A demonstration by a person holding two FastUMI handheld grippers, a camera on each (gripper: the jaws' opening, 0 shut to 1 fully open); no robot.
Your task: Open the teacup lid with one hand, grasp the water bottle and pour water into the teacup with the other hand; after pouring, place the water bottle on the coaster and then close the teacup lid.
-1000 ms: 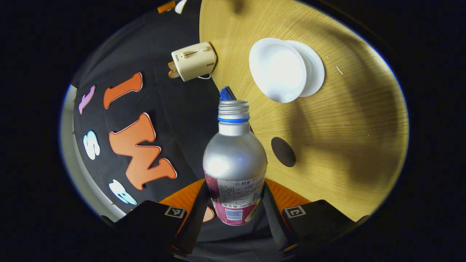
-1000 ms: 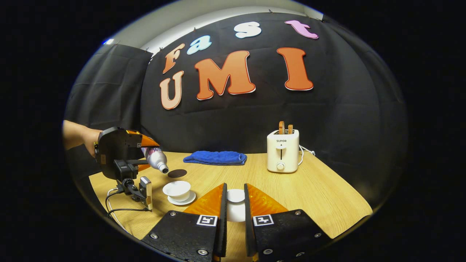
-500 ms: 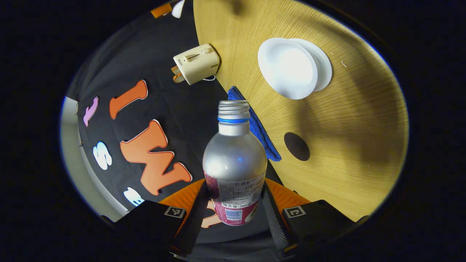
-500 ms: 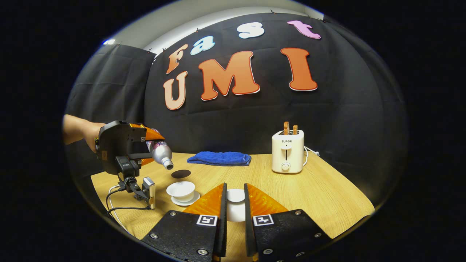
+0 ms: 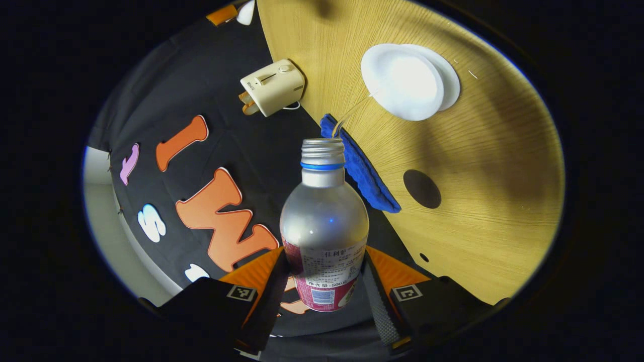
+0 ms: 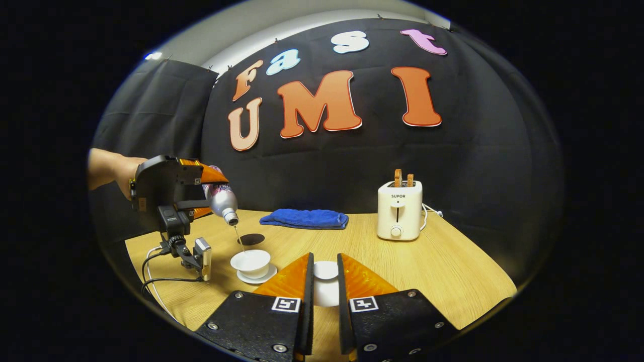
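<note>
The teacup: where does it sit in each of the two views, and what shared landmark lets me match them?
Left gripper view: the teacup lies in the upper right on its saucer, beyond the water bottle mouth.
Right gripper view: the teacup stands lower left of centre, under the tilted water bottle.
Shared landmark: the dark round coaster on the table, beside the blue cloth.

One water bottle point(image 5: 324, 221), one teacup point(image 6: 250, 261), one lid point(image 6: 326, 270), one coaster point(image 5: 422, 188), one toaster point(image 6: 399, 209), one towel point(image 6: 305, 218)
</note>
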